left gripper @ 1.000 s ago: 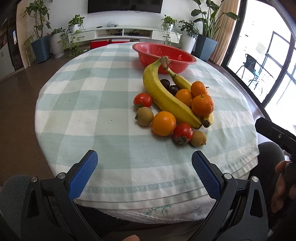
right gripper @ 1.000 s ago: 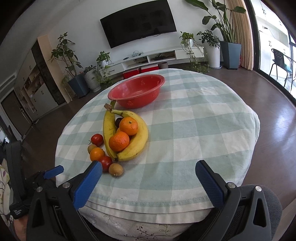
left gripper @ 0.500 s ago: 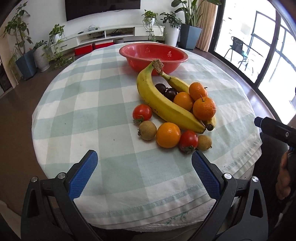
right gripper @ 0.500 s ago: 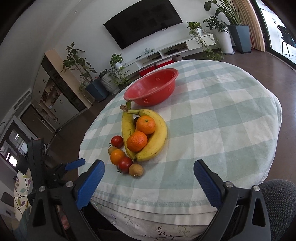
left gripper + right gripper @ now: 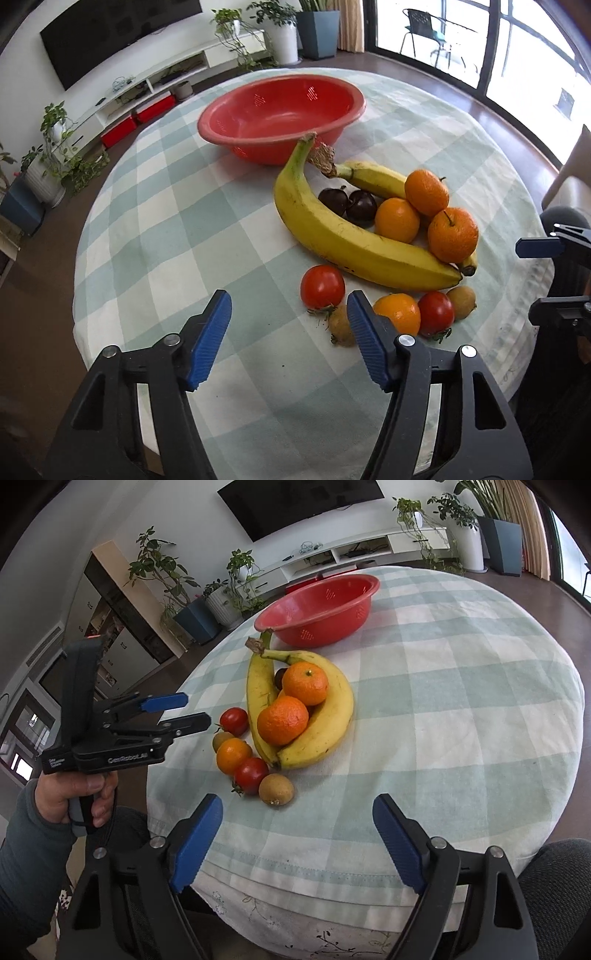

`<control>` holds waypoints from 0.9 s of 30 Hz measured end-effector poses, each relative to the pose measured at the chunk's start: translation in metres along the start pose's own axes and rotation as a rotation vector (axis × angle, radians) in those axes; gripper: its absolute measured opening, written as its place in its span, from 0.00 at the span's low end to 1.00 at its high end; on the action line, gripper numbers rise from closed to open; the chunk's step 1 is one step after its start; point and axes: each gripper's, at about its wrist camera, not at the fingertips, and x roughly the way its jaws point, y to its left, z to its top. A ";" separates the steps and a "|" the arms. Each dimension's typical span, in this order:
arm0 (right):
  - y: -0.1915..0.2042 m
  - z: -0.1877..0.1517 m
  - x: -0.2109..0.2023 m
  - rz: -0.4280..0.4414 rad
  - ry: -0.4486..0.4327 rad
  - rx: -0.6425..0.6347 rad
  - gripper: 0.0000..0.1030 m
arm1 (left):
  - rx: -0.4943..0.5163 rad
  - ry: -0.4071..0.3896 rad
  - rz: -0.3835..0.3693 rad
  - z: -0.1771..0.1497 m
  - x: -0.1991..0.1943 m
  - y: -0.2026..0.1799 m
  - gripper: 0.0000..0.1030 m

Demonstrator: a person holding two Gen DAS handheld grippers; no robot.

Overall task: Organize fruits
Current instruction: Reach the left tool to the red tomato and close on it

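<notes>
Evidently the opening step: nothing grasped, nothing in the red bowl (image 5: 280,110), which looks empty at the far side of the surface (image 5: 166,229) with its checked cloth.

Fruit lies in one cluster between bowl and near edge. Two bananas (image 5: 343,236), joined at the stem, curve around two dark plums (image 5: 349,203) and three oranges (image 5: 436,214) stacked against each other. Just in front of the bananas: a tomato (image 5: 322,286), a kiwi (image 5: 340,326), a fourth orange (image 5: 398,312), a second tomato (image 5: 436,312) and a second kiwi (image 5: 461,302), set close together, some touching.

Left gripper (image 5: 288,336): fingers apart, empty, low over the cloth at the near-left of the cluster. Its right finger (image 5: 364,343) partly hides the first kiwi; the first tomato sits just ahead, off the gap's centre line.

Right gripper (image 5: 295,845): fingers wide apart, empty, near the surface's edge, the second kiwi (image 5: 276,789) nearest to it.

Judgement: this is the approach to a first pick, the left gripper likeliest to take the tomato or the kiwi beside it. Next move calls for shifting slightly rightward so one fruit alone lies between the fingers, then closing gently, since a tomato bruises and round fruit rolls. Neighbours sit tight, so a finger may nudge them. The carry to the bowl must clear the bananas.
</notes>
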 end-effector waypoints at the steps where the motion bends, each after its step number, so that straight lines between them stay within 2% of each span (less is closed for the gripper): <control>1: 0.000 0.000 0.000 0.001 0.006 -0.004 0.83 | 0.020 0.014 -0.014 0.002 0.005 -0.001 0.61; 7: -0.007 0.003 0.006 0.001 0.009 0.010 0.81 | 0.062 0.061 -0.069 0.013 0.025 -0.001 0.61; 9: -0.008 0.003 0.008 0.000 0.012 0.008 0.81 | 0.064 0.083 -0.082 0.017 0.031 -0.002 0.50; 14: -0.012 0.004 0.011 0.004 0.015 0.013 0.81 | 0.063 0.118 -0.124 0.024 0.043 -0.002 0.44; 19: -0.017 0.005 0.016 0.008 0.020 0.024 0.81 | 0.068 0.159 -0.124 0.029 0.053 -0.003 0.44; 23: -0.017 0.005 0.016 0.007 0.019 0.023 0.81 | 0.066 0.181 -0.147 0.031 0.059 -0.005 0.30; 27: -0.018 0.006 0.017 0.003 0.018 0.024 0.81 | 0.081 0.186 -0.133 0.029 0.061 -0.007 0.28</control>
